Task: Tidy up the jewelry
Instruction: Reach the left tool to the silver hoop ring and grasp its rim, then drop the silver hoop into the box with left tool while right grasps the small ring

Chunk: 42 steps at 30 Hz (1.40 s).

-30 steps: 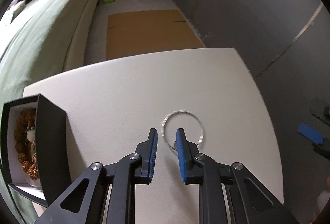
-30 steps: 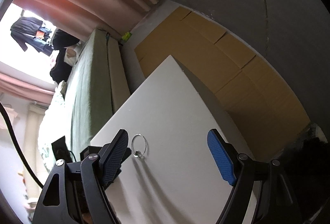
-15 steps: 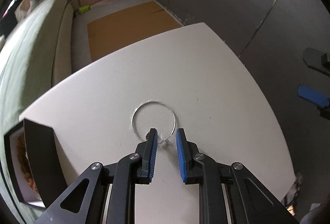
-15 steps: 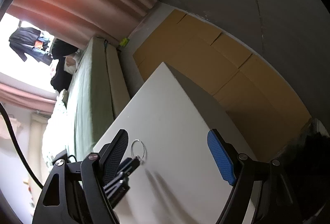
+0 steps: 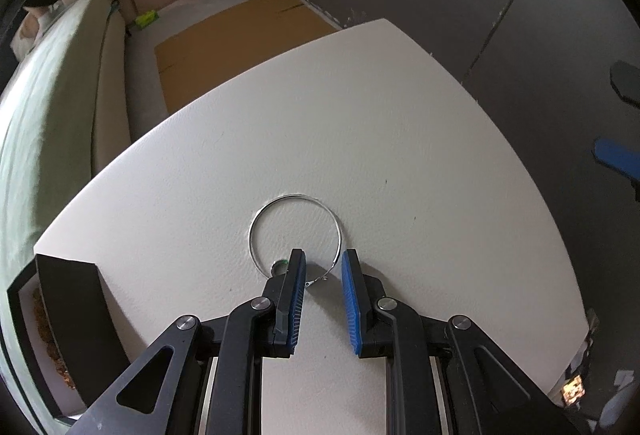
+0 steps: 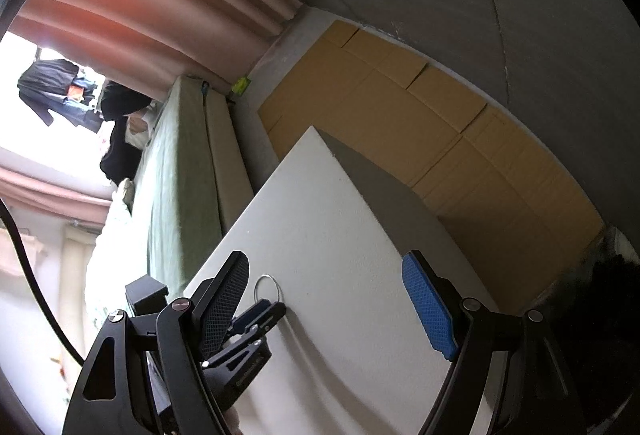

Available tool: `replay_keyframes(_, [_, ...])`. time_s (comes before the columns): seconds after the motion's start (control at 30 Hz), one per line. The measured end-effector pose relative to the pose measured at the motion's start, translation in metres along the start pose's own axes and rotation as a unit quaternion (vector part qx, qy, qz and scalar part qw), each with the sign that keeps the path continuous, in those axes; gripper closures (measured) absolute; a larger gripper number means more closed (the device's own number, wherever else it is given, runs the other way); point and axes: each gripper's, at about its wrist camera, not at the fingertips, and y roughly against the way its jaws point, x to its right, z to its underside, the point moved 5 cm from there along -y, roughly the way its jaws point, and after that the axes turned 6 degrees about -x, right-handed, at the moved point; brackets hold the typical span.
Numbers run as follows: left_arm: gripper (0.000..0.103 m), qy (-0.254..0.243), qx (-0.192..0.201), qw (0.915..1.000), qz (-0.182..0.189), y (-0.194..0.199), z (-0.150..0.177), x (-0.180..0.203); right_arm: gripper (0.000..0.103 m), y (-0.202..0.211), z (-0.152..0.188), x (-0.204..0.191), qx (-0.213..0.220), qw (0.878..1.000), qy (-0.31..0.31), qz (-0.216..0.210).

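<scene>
Bangle [image 5: 294,231], thin silver hoop, lies flat on white counter [image 5: 400,139], roughly mid-surface, clasp end nearest the camera. Left claw [image 5: 323,267] points steeply down over that clasp end, jaws narrow but not closed: left finger [image 5: 297,267] sits at or over the wire by a small greenish bead [image 5: 280,266], right finger [image 5: 349,267] just outside the hoop. Wire's open clasp tip shows in the gap between them. No pad pressing visible, so nothing gripped yet; whether tips touch the counter can't be told. Narrow gap probably chosen because the wire is thin and flat, so a pinch at the clasp is the likely plan. Black box [image 5: 60,323] stands open at the counter's left edge, brownish jewelry inside, likely the destination.

Right claw [image 6: 324,287] is wide, empty, held off to the side above the counter, apparently parked out of the way. From its view the left claw [image 6: 268,309] sits at the hoop [image 6: 267,287]. Risk: the wire may slide or flip under a pinch.
</scene>
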Motion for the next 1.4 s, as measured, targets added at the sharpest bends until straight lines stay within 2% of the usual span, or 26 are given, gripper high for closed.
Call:
replay_keyframes(0.17, [0.085,-0.004,0.008,1.0,-0.001,0.002,0.005,0.0,0.023,-0.002,0.002,0.0,-0.002,1.0,-0.002,0.0])
replay_keyframes(0.23, [0.1,-0.003,0.01,0.9999,0.003,0.001,0.003,0.0,0.024,-0.003,0.002,-0.002,-0.002,1.0,-0.001,-0.001])
replay_keyframes(0.27, [0.102,0.004,0.009,0.9999,0.012,0.0,0.001,-0.002,0.024,-0.003,0.002,-0.002,-0.003,1.0,0.0,-0.001])
replay_keyframes(0.33, [0.102,0.024,0.009,0.9992,0.03,-0.001,-0.004,-0.007,0.024,-0.004,0.002,-0.004,-0.005,1.0,0.001,-0.001])
replay_keyframes(0.4, [0.102,0.036,0.017,0.999,0.022,0.002,-0.005,-0.015,0.024,-0.006,0.002,-0.005,-0.006,1.0,0.003,-0.001])
replay_keyframes(0.77, [0.102,0.101,0.093,0.9885,0.064,0.055,0.002,-0.058,0.024,-0.022,0.011,-0.029,-0.03,0.998,0.049,0.006])
replay_keyframes(1.03, [0.102,0.149,0.146,0.9727,0.102,0.086,0.032,-0.091,0.025,-0.046,0.024,-0.062,-0.045,0.993,0.109,0.02])
replay_keyframes(1.2, [0.102,0.19,0.196,0.9522,0.138,0.113,0.062,-0.125,0.042,-0.066,0.036,-0.083,-0.062,0.987,0.145,0.03])
replay_keyframes(1.27, [0.102,0.209,0.201,0.9448,0.152,0.117,0.071,-0.138,0.05,-0.077,0.043,-0.091,-0.068,0.984,0.16,0.04])
replay_keyframes(1.4, [0.102,0.231,0.222,0.9354,0.15,0.129,0.078,-0.158,0.057,-0.099,0.055,-0.104,-0.083,0.976,0.193,0.061])
